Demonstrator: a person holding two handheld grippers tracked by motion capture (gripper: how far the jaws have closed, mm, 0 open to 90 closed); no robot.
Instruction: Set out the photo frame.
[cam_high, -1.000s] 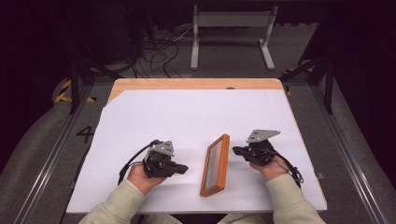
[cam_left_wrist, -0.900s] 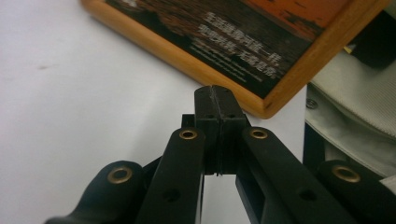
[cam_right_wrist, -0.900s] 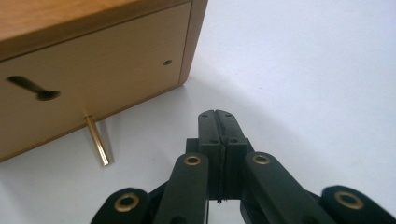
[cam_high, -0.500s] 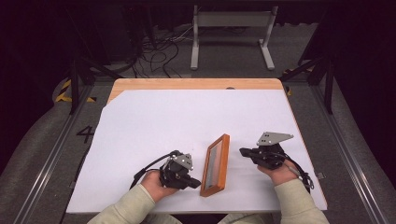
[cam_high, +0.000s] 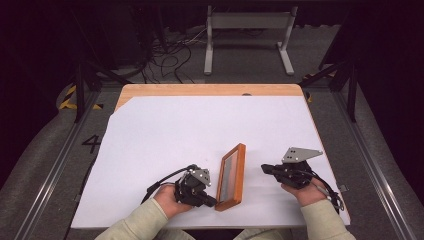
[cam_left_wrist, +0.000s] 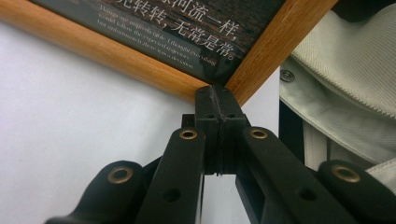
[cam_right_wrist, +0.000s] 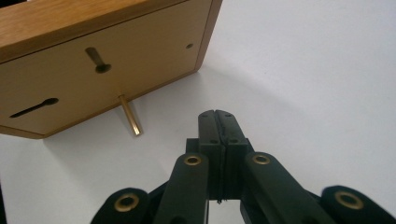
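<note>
Slid nearer the tabletop's (cam_high: 150, 130) front edge: left gripper (cam_high: 212, 201), jaws together, nudging the picture frame's (cam_high: 233, 176) corner; right gripper (cam_high: 265, 168) closed, frame not yet grasped

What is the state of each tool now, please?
Left tool: closed, holding nothing, tips at the frame corner.
Right tool: closed, holding nothing, apart from the frame.

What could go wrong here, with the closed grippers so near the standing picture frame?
The picture frame stands propped on a thin brass peg, so it may tip over if pushed. The shut left gripper meets its near corner and could slide or twist it. The shut right gripper, behind it, might knock the peg.
</note>
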